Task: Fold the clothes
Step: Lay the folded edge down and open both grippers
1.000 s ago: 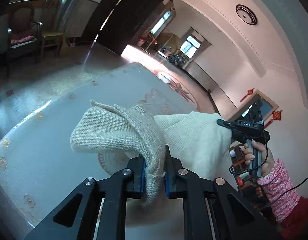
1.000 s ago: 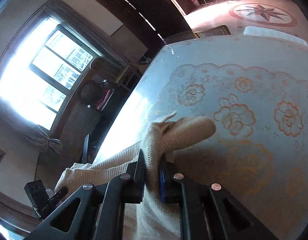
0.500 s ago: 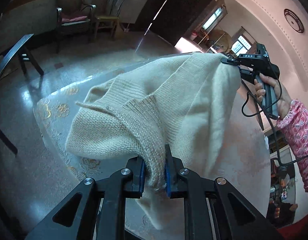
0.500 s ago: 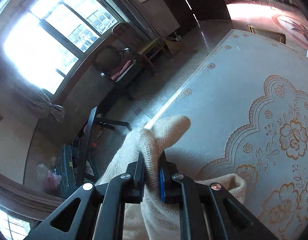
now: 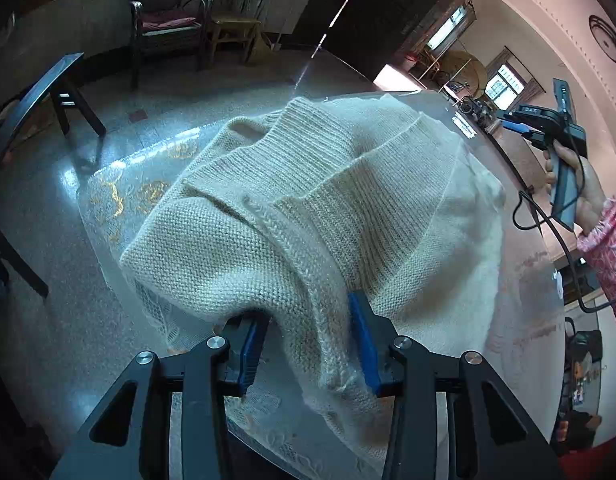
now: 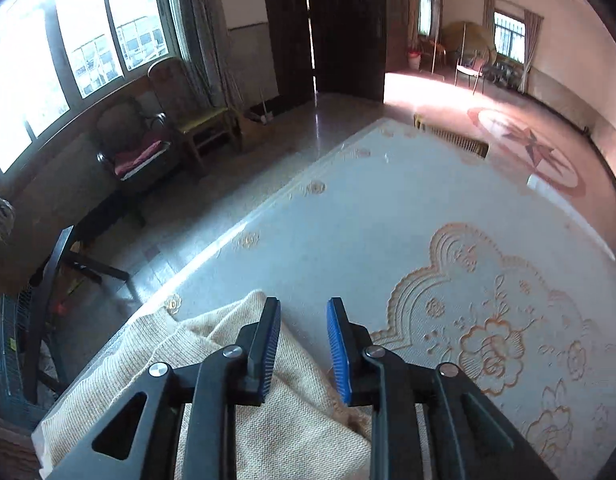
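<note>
A cream knit sweater (image 5: 308, 208) lies heaped on the table (image 5: 119, 188), its ribbed hem uppermost. My left gripper (image 5: 305, 336) stands open at the sweater's near edge. A fold of knit drapes loosely through the gap between the blue pads (image 5: 362, 336). In the right wrist view my right gripper (image 6: 303, 336) is open above the sweater (image 6: 299, 440), with nothing between its fingers. The same right gripper (image 5: 516, 126) shows in the left wrist view, raised past the sweater's far side in a hand (image 5: 588, 188) with a pink sleeve.
The table (image 6: 388, 220) has a pale cloth with gold flower patterns (image 6: 492, 344). Its left edge (image 6: 211, 252) drops to a polished floor. A dark bench (image 5: 47, 92) and wooden chairs (image 5: 163, 28) stand beyond that edge. A cable (image 5: 548, 232) hangs from the right gripper.
Both grippers were shut on the sweater and holding it up; now both have opened and let it go. The sweater has come down onto the table.
</note>
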